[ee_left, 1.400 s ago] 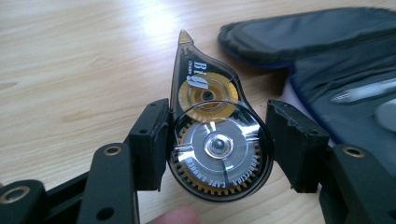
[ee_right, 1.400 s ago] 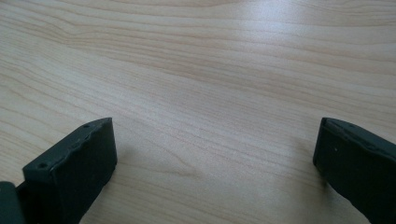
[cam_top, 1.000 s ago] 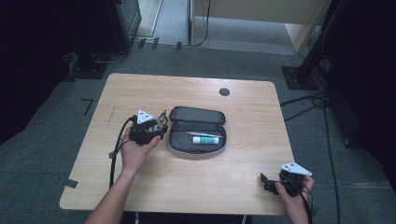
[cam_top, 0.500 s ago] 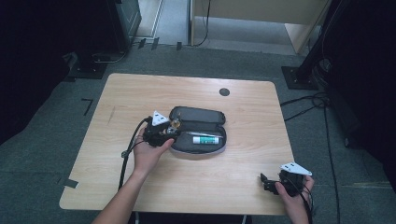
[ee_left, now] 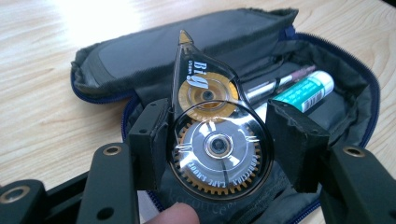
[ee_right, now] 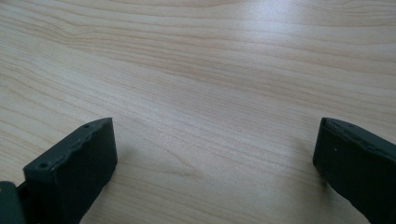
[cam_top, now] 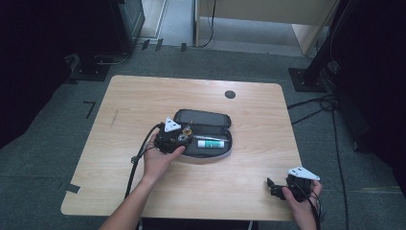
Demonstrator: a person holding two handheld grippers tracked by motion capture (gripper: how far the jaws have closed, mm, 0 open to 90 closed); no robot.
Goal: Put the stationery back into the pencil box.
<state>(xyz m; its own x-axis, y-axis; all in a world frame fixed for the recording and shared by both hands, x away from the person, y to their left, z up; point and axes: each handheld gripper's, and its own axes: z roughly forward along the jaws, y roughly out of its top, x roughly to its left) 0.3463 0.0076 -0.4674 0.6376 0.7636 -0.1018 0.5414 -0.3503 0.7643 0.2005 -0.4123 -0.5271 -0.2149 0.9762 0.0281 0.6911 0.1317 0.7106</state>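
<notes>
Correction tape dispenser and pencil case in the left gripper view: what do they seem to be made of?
The correction tape dispenser looks like clear, glossy hard plastic: its orange toothed reels show through the shell, which catches highlights. The pencil case looks like dark woven fabric with a matte finish, probably nylon or polyester, with a soft sagging lid and a blue zipper along its edge. The exact fibre cannot be told.

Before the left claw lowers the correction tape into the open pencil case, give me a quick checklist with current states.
1. Correction tape clamped between the left claw pads: ok.
2. Pencil case unzipped, lid folded back: ok.
3. Left claw over the case opening: ok, tape sits above the left end.
4. Room inside beside the glue stick and pen: cannot tell.
5. Right claw open, empty, apart from the case at the table corner: ok.
</notes>
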